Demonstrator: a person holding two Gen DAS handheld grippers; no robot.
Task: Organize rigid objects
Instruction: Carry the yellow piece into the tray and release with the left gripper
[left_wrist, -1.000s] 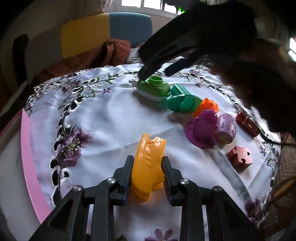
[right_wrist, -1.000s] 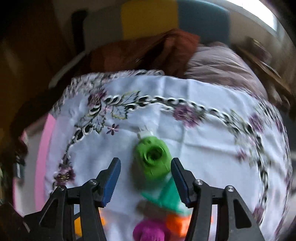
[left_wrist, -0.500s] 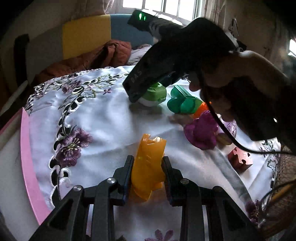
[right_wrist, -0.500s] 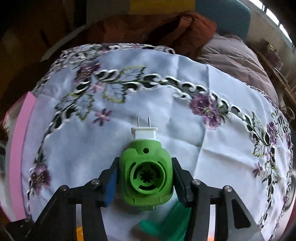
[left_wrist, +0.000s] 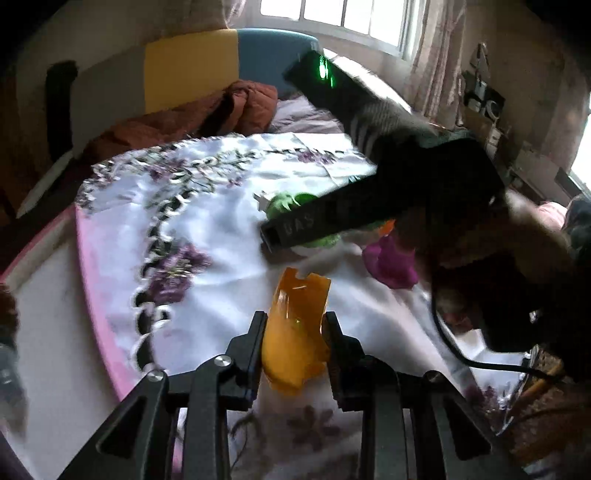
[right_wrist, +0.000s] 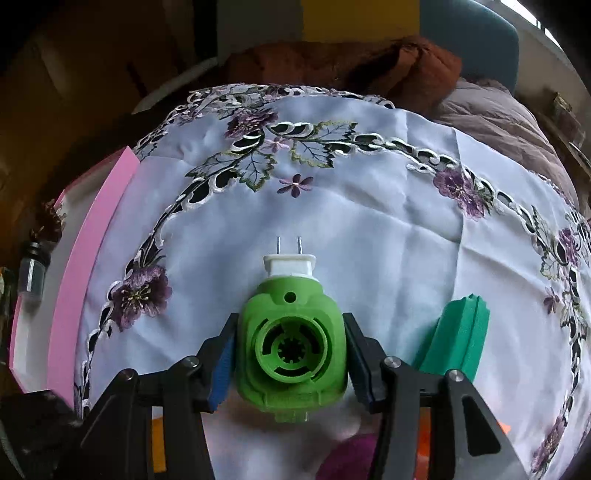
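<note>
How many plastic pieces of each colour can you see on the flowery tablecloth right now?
Light green: 1, the plug-in device, in the right gripper
Dark green: 1, a ridged piece
Yellow-orange: 1, a curved piece, in the left gripper
Purple: 1, a toy
Orange: 1, a small piece, mostly hidden
Total: 5

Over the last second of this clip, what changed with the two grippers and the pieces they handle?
The right gripper came down around the light green plastic plug-in device and closed its jaws on it; the device now appears lifted off the embroidered white tablecloth. The left gripper stayed clamped on the yellow-orange plastic piece.
</note>
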